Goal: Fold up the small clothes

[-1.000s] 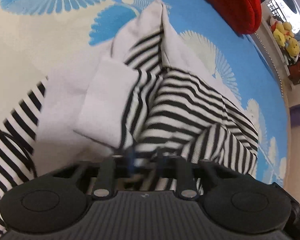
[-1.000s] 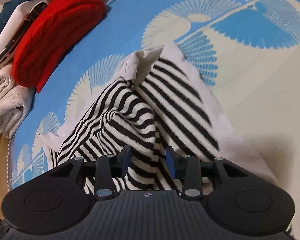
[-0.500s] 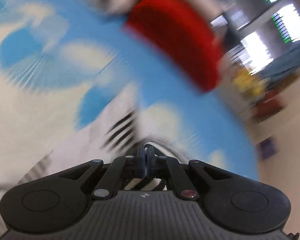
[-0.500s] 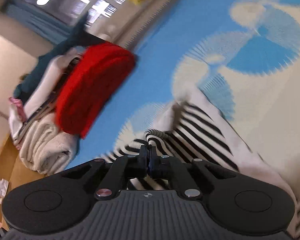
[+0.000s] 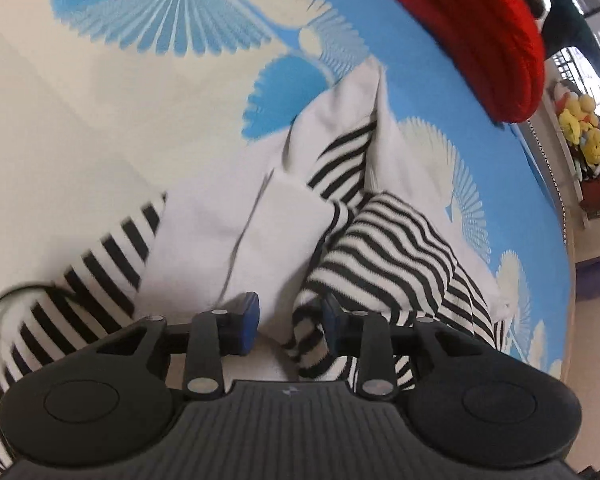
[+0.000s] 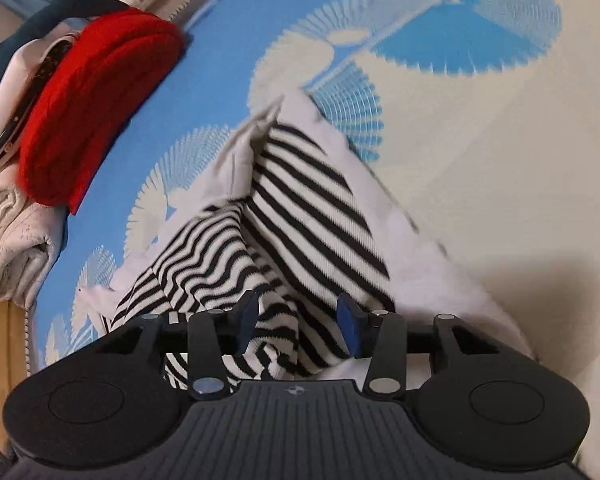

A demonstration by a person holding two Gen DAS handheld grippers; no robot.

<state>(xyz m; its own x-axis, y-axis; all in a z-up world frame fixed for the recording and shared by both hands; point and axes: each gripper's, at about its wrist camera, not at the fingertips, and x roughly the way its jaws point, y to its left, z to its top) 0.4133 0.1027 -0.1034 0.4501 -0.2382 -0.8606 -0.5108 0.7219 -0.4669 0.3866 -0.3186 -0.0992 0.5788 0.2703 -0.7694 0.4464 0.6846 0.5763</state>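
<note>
Garment under inspection: a black-and-white striped top (image 5: 396,248) with plain white panels, lying on a blue-and-cream patterned sheet (image 5: 100,128). It sits directly ahead of both tools, bunched and uneven.

Left gripper (image 5: 287,320): jaws parted, blue pads apart, nothing clamped. A hanging fold of striped cloth lies in the gap, against the right-hand pad; no grasp is made on it. Right gripper (image 6: 298,326): jaws likewise spread wide, released, with a rumpled ridge of striped cloth rising between them but not pinched.

Condition of work: one white section (image 5: 276,232) appears turned over onto the body, and striped layers overlap at the centre. This suggests a first fold has been laid. Edges are not aligned, a striped portion (image 5: 80,280) trails off to the left, and the pile stands proud rather than flat. Judgement: early to middle stage; the remaining folds and final flattening are outstanding.

Other items noted: a red knit (image 6: 96,112) and a cream towel (image 6: 12,248) stacked at the sheet's far edge, well apart from the top. Soft toys (image 5: 580,128) on a ledge beyond.
</note>
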